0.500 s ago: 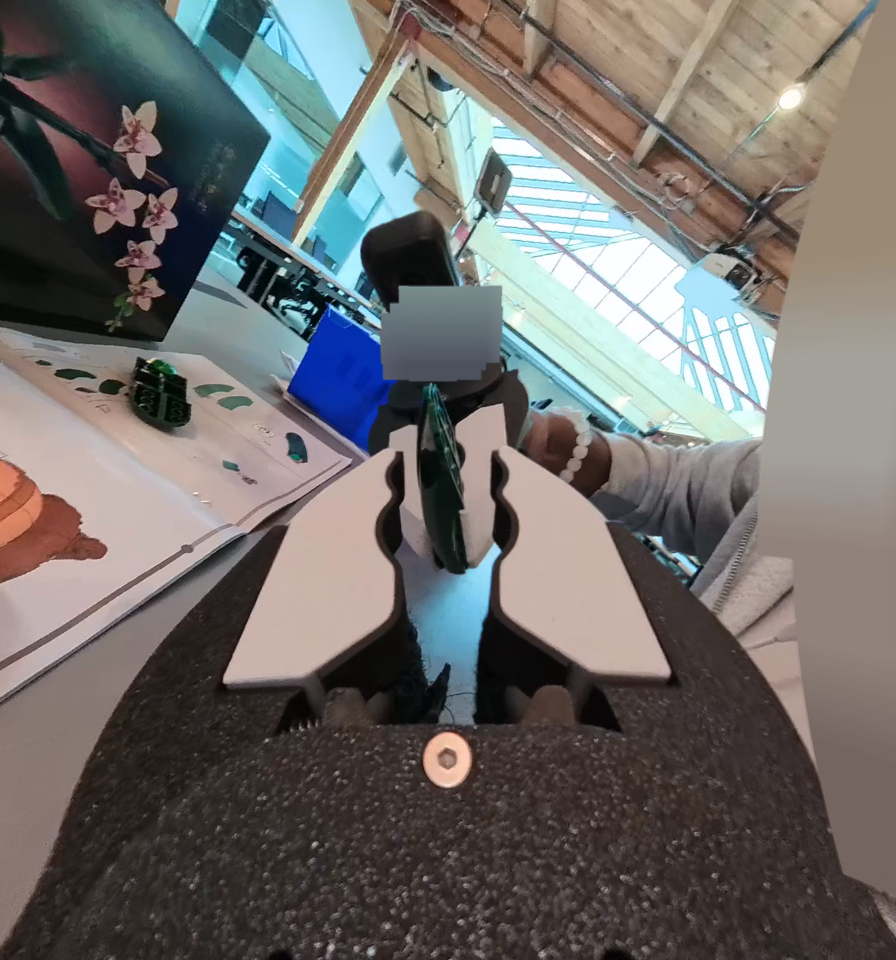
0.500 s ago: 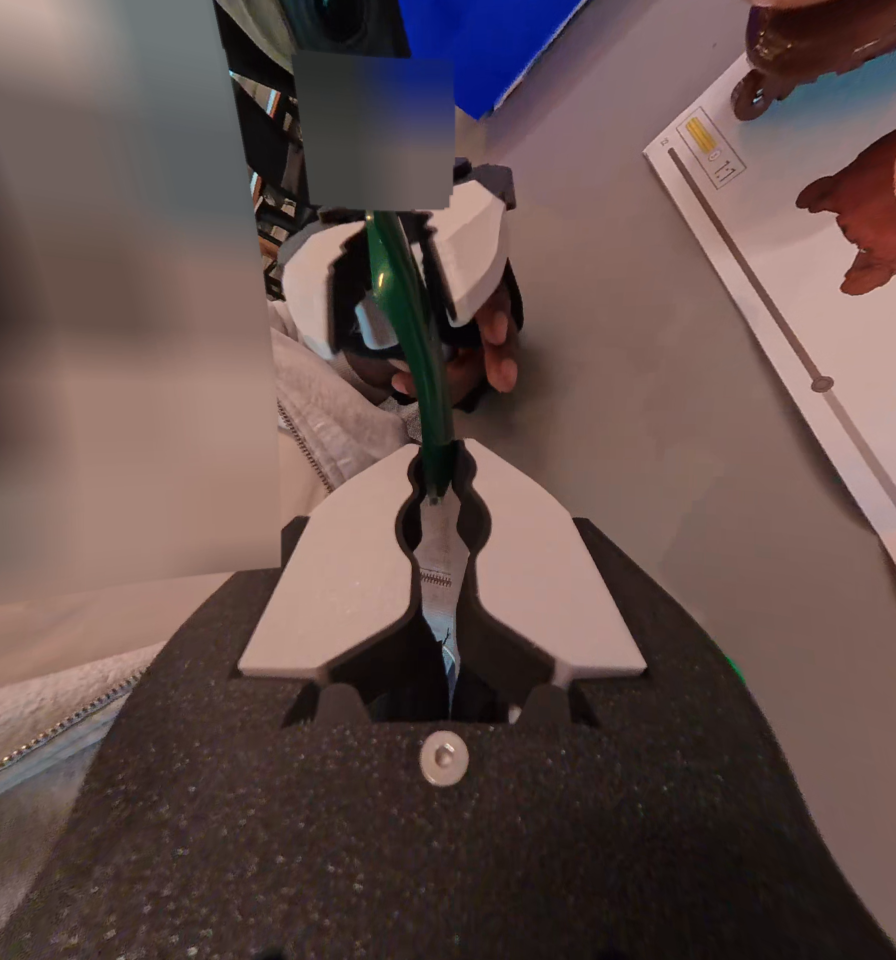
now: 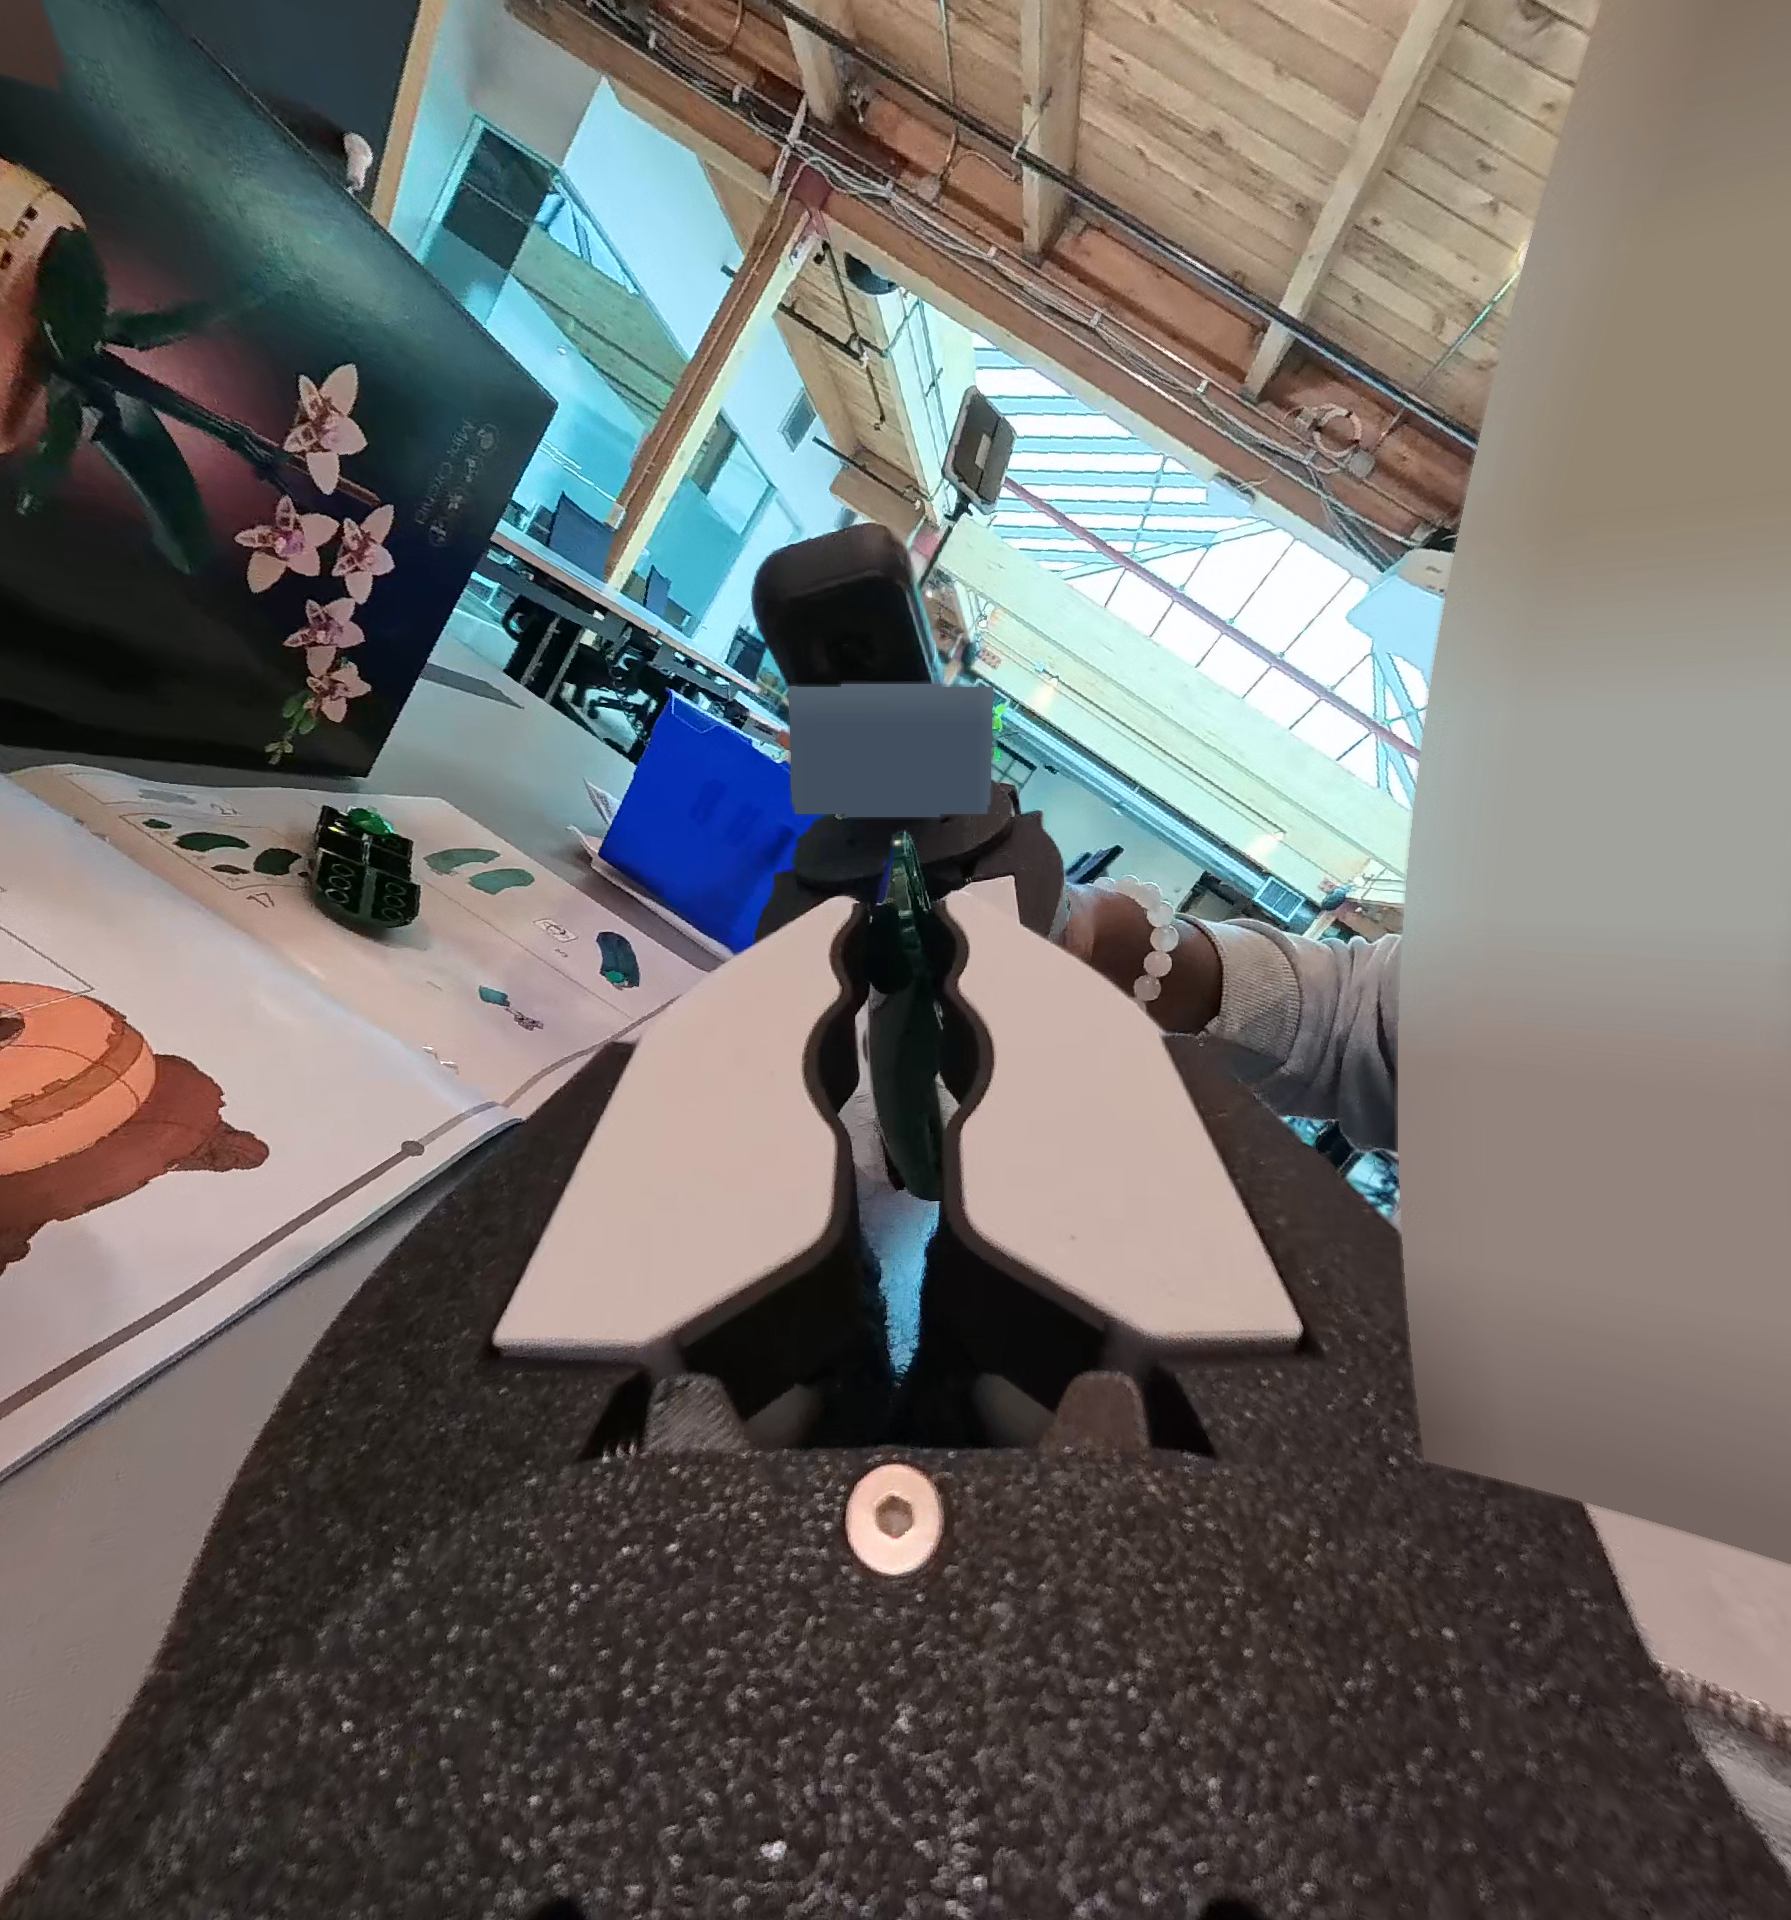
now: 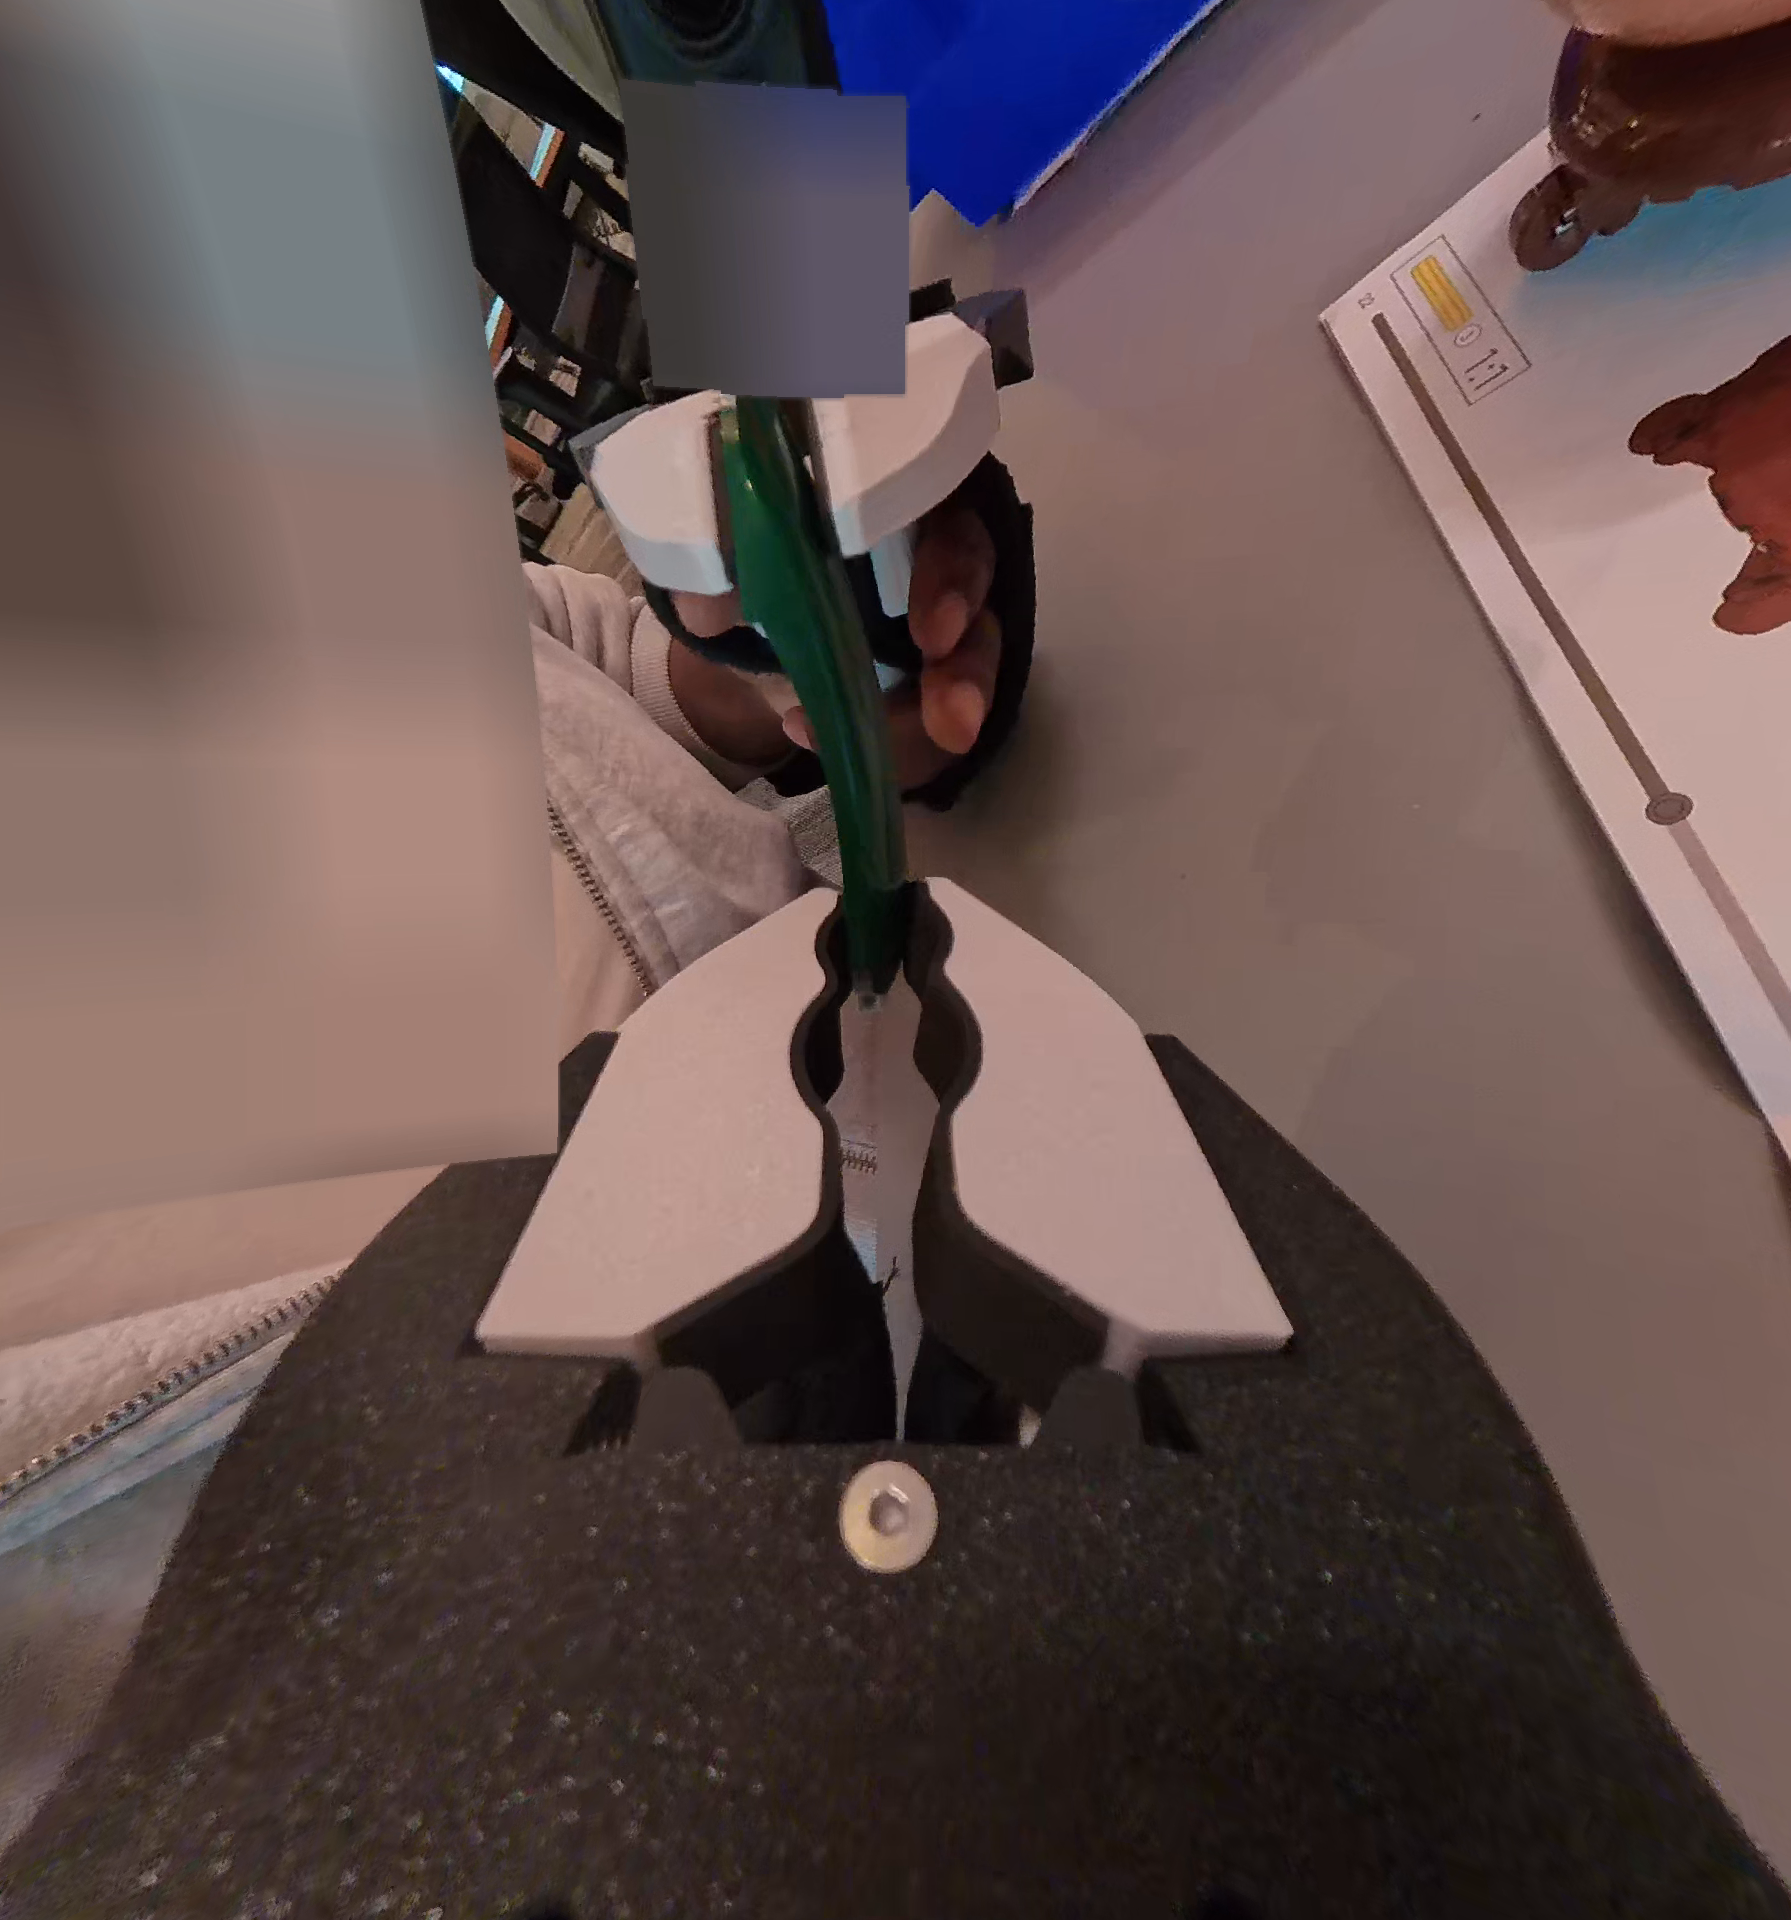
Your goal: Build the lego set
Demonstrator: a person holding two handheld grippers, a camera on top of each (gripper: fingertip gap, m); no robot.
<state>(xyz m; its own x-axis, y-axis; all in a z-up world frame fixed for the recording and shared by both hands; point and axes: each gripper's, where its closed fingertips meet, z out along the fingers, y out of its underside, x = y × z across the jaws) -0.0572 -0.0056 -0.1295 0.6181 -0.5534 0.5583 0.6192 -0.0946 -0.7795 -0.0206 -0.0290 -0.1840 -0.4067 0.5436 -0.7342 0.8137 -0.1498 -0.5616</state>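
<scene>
A long dark green Lego leaf [image 4: 818, 665] spans between my two grippers, which face each other above the grey table. My right gripper [image 4: 875, 914] is shut on its near end. My left gripper [image 3: 896, 920] is shut on the other end, and the leaf [image 3: 906, 1081] stands on edge between its white fingers. In the right wrist view the left gripper's fingers [image 4: 912, 436] show clamped on the far end. A small dark green Lego assembly [image 3: 363, 868] lies on the open instruction booklet [image 3: 247, 1039].
The dark set box with orchid pictures [image 3: 195, 468] stands at the back left. A blue box [image 3: 693, 831] stands behind the booklet. The booklet [image 4: 1649, 623] lies right of the right gripper, with a glossy brown piece [image 4: 1701, 135] on it. A grey sleeve [image 3: 1306, 1008] is nearby. The left gripper's tips are roughly 7 cm from the right gripper's.
The left gripper's fingers have closed in on the green leaf. Both grippers have shifted slightly and still hold the leaf between them.
</scene>
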